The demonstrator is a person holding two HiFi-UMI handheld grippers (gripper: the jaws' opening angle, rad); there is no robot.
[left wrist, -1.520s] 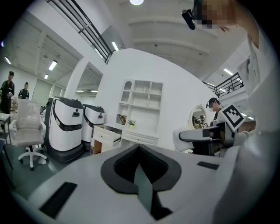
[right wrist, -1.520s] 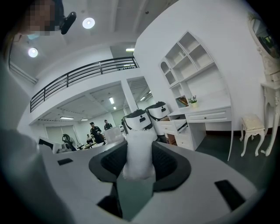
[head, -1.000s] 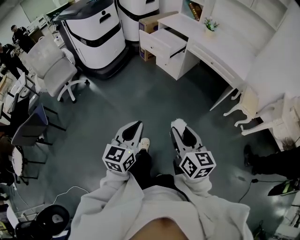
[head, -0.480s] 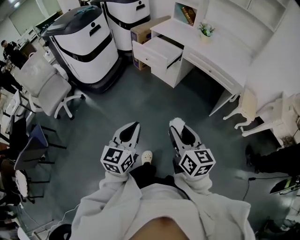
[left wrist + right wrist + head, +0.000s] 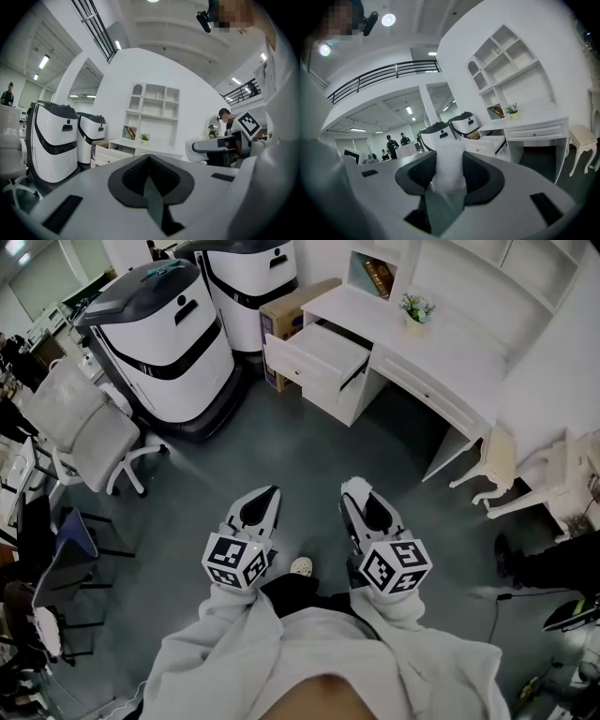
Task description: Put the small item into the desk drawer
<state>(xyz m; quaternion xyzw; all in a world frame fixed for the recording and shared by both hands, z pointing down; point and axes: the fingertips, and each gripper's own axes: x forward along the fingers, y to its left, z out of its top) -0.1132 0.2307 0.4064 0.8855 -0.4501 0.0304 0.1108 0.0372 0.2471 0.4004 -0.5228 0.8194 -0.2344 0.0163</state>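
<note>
On the grey floor [image 5: 309, 460] of an open office, well short of the white desk [image 5: 441, 367], a small white item [image 5: 449, 165] is pictured clamped between the half-closed jaws of the right gripper [image 5: 354, 493]. Its fluffy top is seen standing clear above them. The left gripper [image 5: 266, 495] is carried alongside with its jaws pressed together and nothing between them. The drawer [image 5: 323, 345] is shown pulled open at the desk's left end, far ahead, with bare floor between.

The item is judged soft and light, so it could be worked loose on the way and dropped unnoticed. At the desk, its loose fibres could be caught on the jaws, and it might be left hanging there when they are parted. If it is released too early, it could be dropped over the drawer's front edge. The drawer could also be nudged shut by a low approach. Little room is left on the near side by the large white machines [image 5: 169, 334] and the cardboard box [image 5: 291, 298] beside it.
</note>
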